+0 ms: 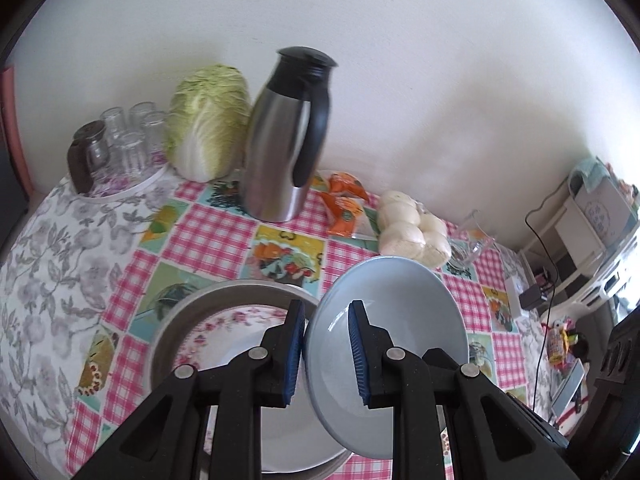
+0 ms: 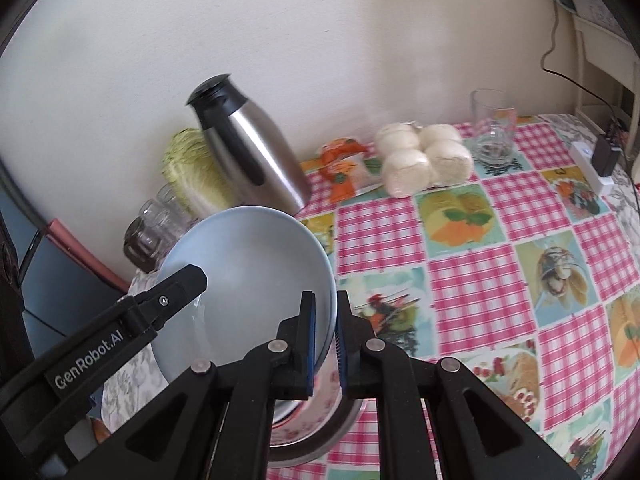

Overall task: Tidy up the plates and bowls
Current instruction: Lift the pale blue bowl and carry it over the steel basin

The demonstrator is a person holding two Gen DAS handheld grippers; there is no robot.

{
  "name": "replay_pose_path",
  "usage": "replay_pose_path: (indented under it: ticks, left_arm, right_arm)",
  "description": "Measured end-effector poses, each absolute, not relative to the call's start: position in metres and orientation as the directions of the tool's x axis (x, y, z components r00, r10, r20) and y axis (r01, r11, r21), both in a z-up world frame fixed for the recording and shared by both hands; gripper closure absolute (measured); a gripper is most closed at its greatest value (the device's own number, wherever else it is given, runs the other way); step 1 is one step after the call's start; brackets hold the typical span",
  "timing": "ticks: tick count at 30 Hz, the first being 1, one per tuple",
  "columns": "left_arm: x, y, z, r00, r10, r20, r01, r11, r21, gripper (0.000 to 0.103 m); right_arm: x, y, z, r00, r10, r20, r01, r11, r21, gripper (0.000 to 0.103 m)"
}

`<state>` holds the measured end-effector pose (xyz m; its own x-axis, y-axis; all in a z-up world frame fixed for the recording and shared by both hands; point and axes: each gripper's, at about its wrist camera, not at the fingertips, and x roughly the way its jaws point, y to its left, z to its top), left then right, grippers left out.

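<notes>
Item: pale blue glazed ceramic bowl (image 2: 256, 276), tilted, held clear above the round metal basin (image 1: 180, 312) of floral plates (image 1: 224, 332). Rim is pinched by left gripper (image 1: 324, 352) and right gripper (image 2: 326, 340) on opposite sides, presumably for steadiness in transfer.

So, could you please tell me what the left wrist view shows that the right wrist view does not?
Only the left wrist view shows the left gripper from behind, both pads on the blue bowl's rim, and the floral plate's face.

Only the right wrist view shows the right gripper clamping the opposite rim, and the white power strip.

Both show the bowl, steel thermos, cabbage, white buns and checked tablecloth.
</notes>
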<state>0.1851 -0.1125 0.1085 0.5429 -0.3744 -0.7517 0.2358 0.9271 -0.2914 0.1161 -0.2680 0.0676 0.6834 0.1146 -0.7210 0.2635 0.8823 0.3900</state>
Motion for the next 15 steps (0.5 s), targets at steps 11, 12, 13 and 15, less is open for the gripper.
replay_pose_path:
  ticks: [11,12,13,15]
  left_arm:
    - [0.182,-0.057,0.099,0.538,-0.376,-0.755,0.151,0.924,-0.353,0.078]
    - [0.182,-0.055,0.097,0.532,-0.380,-0.757,0.147,0.922,-0.359,0.078]
    - [0.182,-0.054,0.095,0.526,-0.384,-0.759,0.143,0.919,-0.366,0.078]
    - [0.182,-0.055,0.092,0.520,-0.389,-0.760,0.141,0.917,-0.374,0.078]
  right_arm:
    - [0.124,-0.217,0.065,0.647,0.152,-0.747,0.191,0.916,0.352,0.092]
    - [0.124,-0.216,0.065,0.644,0.147,-0.751,0.191,0.919,0.344,0.092]
    - [0.124,-0.215,0.065,0.641,0.143,-0.754,0.191,0.922,0.338,0.092]
    - [0.124,-0.215,0.063,0.635,0.139,-0.760,0.192,0.924,0.330,0.092]
